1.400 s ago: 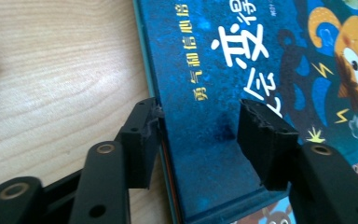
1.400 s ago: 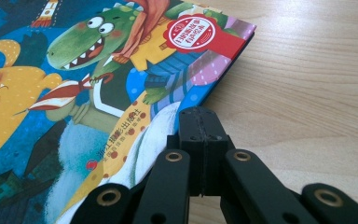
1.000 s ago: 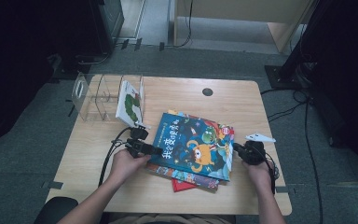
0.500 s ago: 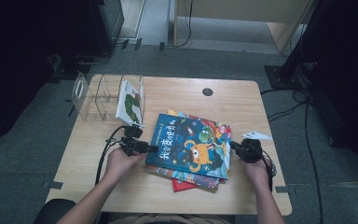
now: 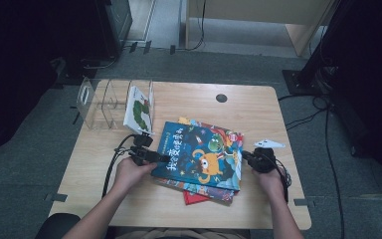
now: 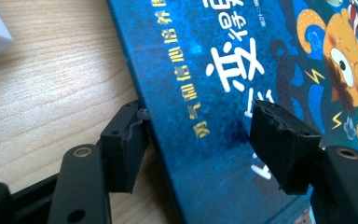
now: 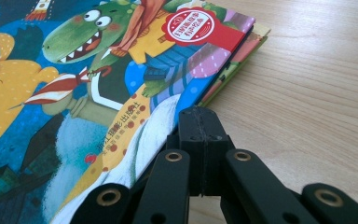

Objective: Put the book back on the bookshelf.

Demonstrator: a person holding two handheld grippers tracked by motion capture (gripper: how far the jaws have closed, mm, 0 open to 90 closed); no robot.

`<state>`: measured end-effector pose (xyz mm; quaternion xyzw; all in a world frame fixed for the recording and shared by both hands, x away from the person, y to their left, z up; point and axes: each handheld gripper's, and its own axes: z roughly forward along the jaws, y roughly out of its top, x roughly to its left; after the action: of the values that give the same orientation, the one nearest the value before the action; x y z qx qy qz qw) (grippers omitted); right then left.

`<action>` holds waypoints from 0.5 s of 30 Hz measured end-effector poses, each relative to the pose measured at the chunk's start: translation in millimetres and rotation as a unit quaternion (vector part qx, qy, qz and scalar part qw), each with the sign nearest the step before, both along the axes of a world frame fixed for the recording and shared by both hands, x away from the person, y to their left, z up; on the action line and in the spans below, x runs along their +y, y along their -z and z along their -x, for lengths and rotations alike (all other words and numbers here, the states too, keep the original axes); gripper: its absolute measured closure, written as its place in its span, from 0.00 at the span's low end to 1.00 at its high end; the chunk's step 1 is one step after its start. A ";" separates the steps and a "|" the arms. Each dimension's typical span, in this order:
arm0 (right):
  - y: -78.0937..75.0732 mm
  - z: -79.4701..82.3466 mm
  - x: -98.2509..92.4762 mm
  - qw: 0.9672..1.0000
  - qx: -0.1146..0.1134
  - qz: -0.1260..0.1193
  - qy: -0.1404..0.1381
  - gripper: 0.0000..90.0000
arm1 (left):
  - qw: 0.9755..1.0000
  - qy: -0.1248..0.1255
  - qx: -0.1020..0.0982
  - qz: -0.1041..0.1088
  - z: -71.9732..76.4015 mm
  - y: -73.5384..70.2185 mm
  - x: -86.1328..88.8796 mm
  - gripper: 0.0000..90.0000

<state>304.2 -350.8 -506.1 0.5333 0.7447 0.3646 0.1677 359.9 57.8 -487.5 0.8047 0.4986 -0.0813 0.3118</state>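
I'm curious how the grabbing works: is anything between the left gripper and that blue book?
Nothing visible. The left gripper has just been opening, its jaws straddling the spine edge of the blue book, one over the table, one over the cover.

The top book (image 5: 199,157) is covered in deep blue, printed with white and yellow characters, an orange one-eyed creature and a green crocodile in a striped scarf, with a red round seal at one corner. A red cover (image 5: 194,197) is seen beneath it. The surface (image 5: 258,107) is pale wood-grained, and both grippers (image 6: 200,140) (image 7: 200,130) are black.
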 end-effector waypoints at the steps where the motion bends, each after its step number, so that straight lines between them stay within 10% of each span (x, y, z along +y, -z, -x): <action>1: -0.1 0.0 0.6 1.000 0.000 0.000 0.001 1.00 | 1.000 -0.002 0.002 0.002 -0.6 0.4 0.4 0.40; 15: -1.1 1.4 3.6 1.000 0.002 0.005 -0.004 1.00 | 1.000 -0.005 0.005 0.001 -3.5 3.5 -5.4 0.32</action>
<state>302.8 -347.2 -505.0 0.5303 0.7488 0.3604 0.1679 363.5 52.4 -490.9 0.8013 0.5041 -0.0843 0.3108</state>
